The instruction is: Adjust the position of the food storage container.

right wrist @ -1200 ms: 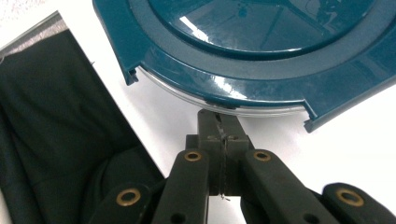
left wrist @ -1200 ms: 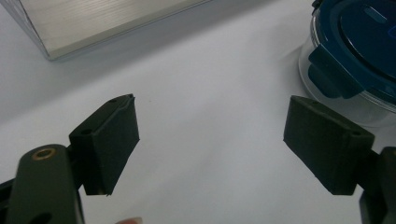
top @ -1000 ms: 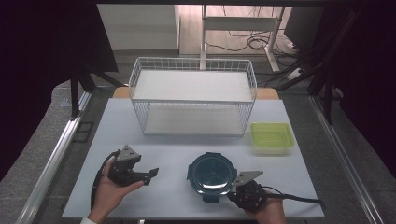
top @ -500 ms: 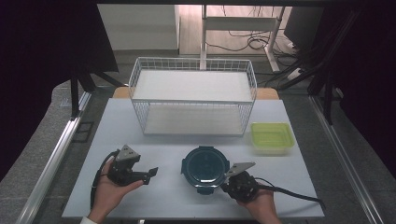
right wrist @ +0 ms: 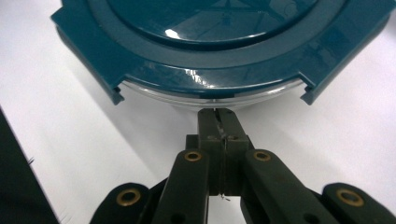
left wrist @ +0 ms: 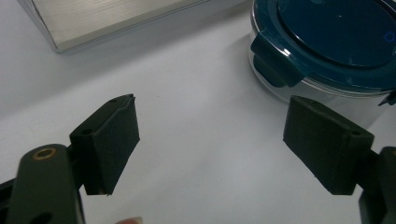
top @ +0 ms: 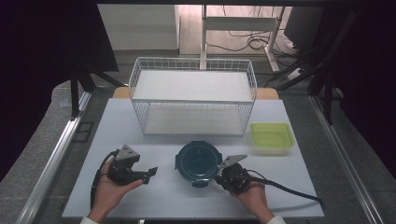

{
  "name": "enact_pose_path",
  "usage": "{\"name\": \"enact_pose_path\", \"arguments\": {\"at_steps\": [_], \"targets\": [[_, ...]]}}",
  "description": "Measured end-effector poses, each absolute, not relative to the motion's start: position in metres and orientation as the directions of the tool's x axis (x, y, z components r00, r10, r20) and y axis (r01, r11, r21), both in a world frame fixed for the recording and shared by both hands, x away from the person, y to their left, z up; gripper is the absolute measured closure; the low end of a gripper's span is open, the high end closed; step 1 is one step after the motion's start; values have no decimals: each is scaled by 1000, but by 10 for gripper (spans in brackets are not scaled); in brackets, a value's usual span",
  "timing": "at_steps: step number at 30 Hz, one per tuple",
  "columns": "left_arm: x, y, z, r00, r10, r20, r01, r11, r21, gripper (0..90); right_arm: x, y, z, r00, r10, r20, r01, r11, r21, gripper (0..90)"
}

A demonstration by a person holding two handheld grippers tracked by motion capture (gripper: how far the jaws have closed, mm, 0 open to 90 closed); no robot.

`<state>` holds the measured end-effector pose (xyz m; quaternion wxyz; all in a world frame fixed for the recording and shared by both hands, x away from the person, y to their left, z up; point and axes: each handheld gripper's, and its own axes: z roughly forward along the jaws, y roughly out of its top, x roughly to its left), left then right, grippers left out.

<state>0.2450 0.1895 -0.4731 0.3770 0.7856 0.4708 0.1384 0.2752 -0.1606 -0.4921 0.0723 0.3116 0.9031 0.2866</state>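
A round clear container with a dark teal clip-on lid (top: 200,161) stands on the white table (top: 177,200) at front centre. My right gripper (top: 217,176) is shut, and its tips touch the container's right front side. In the right gripper view the shut jaws (right wrist: 218,114) press against the clear wall just under the lid (right wrist: 210,46), in a gap between two lid tabs. My left gripper (top: 149,173) rests open to the left of the container, with a clear gap between them. In the left gripper view its jaws (left wrist: 215,140) stand wide apart around bare table, with the container (left wrist: 336,37) at upper right.
A white wire basket (top: 194,100) with a shelf stands behind the container. A yellow-green rectangular tub (top: 272,136) sits at the right. The right gripper's cable (top: 289,191) trails off to the right across the table. Beyond the table's edges are dark floor and metal rails.
The container has slid left and slightly away, with my shut right gripper following against its side. The left gripper has stayed where it was.
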Motion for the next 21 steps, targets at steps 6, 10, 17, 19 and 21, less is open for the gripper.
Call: {"name": "enact_pose_path", "arguments": {"at_steps": [6,10,17,19,21], "targets": [[246,190,-474,514,847,-139,642,-272,717,179,283,-158,-494,-792,607,69,532,629,567,885],[247,188,-475,514,847,-137,643,-275,714,179,285,-152,-494,-804,593,48,511,648,565,885],[246,192,-475,501,854,-141,648,-262,715,180,286,-145,-496,-814,576,80,512,645,568,885],[246,193,-475,497,856,-143,650,-258,715,180,287,-146,-494,-817,572,66,500,648,575,885],[246,194,-475,496,856,-145,652,-258,713,180,286,-147,-493,-819,570,66,496,646,580,885]]}}
